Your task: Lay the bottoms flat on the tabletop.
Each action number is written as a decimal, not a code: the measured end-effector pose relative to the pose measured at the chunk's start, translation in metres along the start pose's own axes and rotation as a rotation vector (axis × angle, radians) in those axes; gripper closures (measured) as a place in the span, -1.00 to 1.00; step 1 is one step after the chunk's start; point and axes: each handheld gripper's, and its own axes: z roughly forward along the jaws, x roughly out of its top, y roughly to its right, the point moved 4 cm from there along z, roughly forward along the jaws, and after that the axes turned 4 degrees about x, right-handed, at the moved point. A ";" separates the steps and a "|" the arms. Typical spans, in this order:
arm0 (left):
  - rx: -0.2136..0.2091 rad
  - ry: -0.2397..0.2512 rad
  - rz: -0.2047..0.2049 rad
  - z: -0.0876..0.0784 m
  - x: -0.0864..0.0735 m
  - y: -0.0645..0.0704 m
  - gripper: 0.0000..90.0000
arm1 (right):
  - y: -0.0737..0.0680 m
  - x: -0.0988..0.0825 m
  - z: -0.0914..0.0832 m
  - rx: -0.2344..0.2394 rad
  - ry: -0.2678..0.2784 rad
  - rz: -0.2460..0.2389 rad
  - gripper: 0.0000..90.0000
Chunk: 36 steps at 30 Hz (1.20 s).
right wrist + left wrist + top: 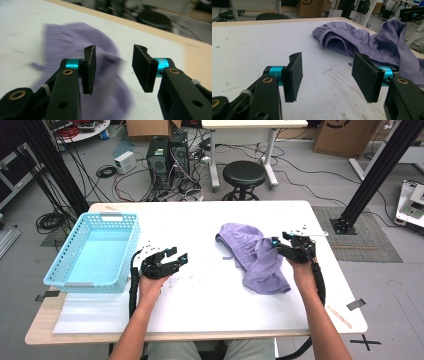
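With its jaws parted and nothing between them, the right gripper (pixel 276 243) hovers at the three o'clock edge of the crumpled purple shorts (pixel 255 257) at table centre-right, probably to regrip, while the left gripper (pixel 179 256), also gaping empty, waits at their nine o'clock beside the blue basket (pixel 62 265).

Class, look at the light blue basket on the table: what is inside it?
Nothing can be seen inside the light blue basket: its pale floor looks bare. The strip just behind its near wall is hidden. The purple garment lies on the table, outside it.
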 end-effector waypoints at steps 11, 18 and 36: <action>-0.002 0.007 0.005 -0.004 0.001 0.001 -0.07 | -0.063 -0.024 0.067 0.253 -0.237 -0.084 0.05; 0.001 0.007 0.000 -0.006 0.000 -0.001 -0.07 | -0.066 -0.032 0.074 0.242 -0.311 -0.104 0.63; 0.001 0.013 -0.001 -0.008 0.001 -0.001 -0.07 | -0.106 -0.038 0.073 0.475 -0.319 -0.075 0.26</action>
